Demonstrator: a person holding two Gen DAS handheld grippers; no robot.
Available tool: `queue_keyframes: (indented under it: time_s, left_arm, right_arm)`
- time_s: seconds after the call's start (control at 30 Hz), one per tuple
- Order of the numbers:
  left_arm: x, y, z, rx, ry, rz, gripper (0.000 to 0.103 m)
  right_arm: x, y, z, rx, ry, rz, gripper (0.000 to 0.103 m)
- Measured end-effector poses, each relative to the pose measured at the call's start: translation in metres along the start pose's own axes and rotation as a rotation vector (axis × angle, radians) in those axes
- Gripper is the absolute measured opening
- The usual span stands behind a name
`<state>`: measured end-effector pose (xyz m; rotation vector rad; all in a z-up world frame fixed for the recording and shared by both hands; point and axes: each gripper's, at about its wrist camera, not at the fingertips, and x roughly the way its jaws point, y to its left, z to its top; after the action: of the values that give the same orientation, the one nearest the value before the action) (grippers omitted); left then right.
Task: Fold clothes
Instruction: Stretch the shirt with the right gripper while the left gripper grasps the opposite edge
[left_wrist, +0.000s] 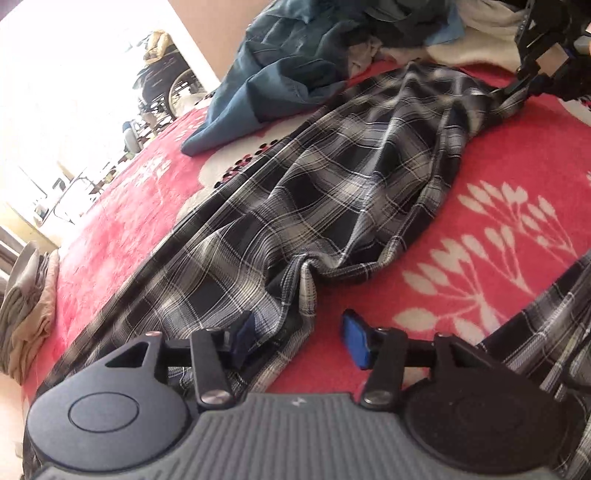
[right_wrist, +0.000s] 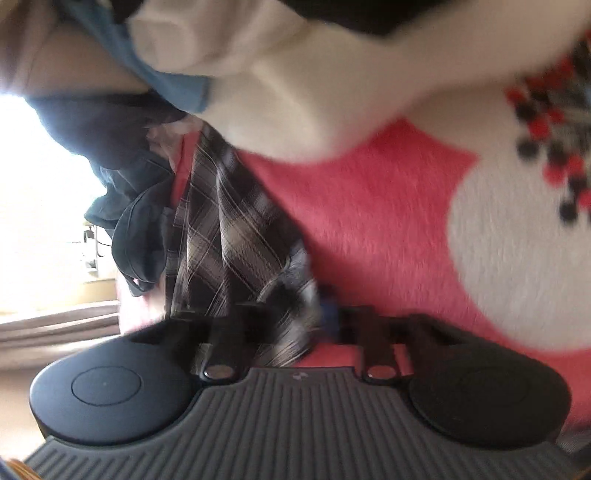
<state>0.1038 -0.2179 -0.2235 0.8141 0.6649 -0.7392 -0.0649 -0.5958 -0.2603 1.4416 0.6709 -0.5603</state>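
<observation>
Between both hand-held grippers, plaid shirt (left_wrist: 332, 192) stretched across red blanket (left_wrist: 517, 155)

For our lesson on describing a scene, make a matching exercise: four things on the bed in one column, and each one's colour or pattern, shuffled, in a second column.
Things:
1. shirt being folded
2. blanket underneath
3. crumpled garment behind the shirt
4. pads on the left gripper's fingers

Colours:
A. bright blue
B. pink-red with white flowers
C. black, grey and white checks
D. dull teal-blue

Pairs: 1-C, 2-B, 3-D, 4-A
</observation>
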Motion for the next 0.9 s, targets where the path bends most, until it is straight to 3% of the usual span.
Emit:
queue_keyframes:
  time_s: [0.07,0.2,0.33,0.53,0.7,0.8,0.9]
  left_arm:
    - [-0.001,0.001,0.0,0.001,0.001,-0.009,0.053]
    - [-0.003,0.0,-0.002,0.038,-0.001,-0.026,0.033]
    - [-0.006,-0.005,-0.004,0.111,-0.007,-0.033,0.019]
    - [-0.005,-0.005,-0.01,0.121,-0.022,-0.038,0.001]
    - [-0.021,0.01,-0.009,0.091,-0.083,-0.062,0.001]
    - [-0.041,0.025,-0.005,0.069,-0.121,-0.109,0.001]
    - [-0.041,0.031,-0.009,0.052,-0.103,-0.182,0.001]
  right_arm:
    - [-0.011,0.01,0.006,-0.089,-0.041,-0.005,0.004]
    - [-0.032,0.052,0.017,-0.363,-0.122,-0.039,0.004]
    - [-0.042,0.074,0.029,-0.5,-0.146,-0.097,0.004]
    - [-0.03,0.053,0.028,-0.509,-0.073,-0.201,0.004]
    - [-0.038,0.049,0.026,-0.488,-0.093,-0.186,0.004]
    - [-0.057,0.062,0.026,-0.515,-0.124,-0.145,0.004]
    - [-0.061,0.065,0.025,-0.582,-0.132,-0.185,0.004]
